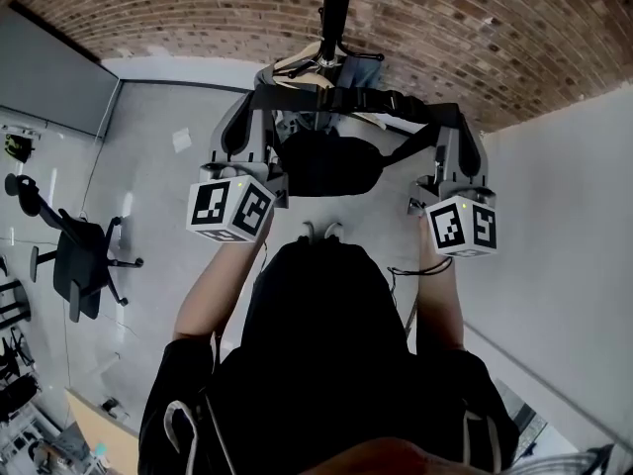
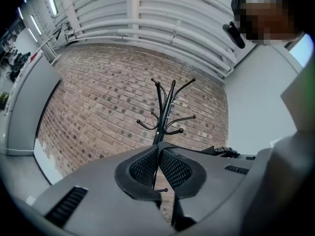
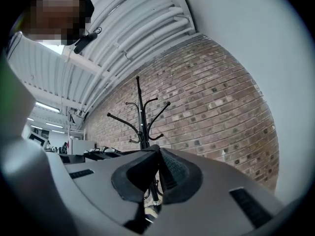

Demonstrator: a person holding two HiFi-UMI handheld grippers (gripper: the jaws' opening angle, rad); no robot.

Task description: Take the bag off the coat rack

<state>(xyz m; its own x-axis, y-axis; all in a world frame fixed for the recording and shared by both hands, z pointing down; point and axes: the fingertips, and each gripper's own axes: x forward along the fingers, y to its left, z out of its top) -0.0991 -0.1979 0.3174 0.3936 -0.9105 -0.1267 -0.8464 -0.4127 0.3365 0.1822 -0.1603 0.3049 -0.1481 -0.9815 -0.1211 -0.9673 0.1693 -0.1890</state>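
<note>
A black bag (image 1: 331, 164) hangs from its black strap (image 1: 346, 100), which is stretched level between my two grippers, in front of the black coat rack (image 1: 338, 8). My left gripper (image 1: 255, 102) is shut on the strap's left end and my right gripper (image 1: 457, 117) on its right end. In the left gripper view the pads (image 2: 142, 166) are pressed together on the thin strap, and the coat rack (image 2: 165, 112) stands beyond with bare hooks. In the right gripper view the gripper (image 3: 158, 154) is likewise closed, and the rack (image 3: 141, 122) rises behind it.
A brick wall (image 1: 475, 18) stands behind the rack and a white wall (image 1: 564, 226) is on the right. A black office chair (image 1: 79, 255) stands on the grey floor at the left. Pale and blue things (image 1: 341, 67) lie around the rack's foot.
</note>
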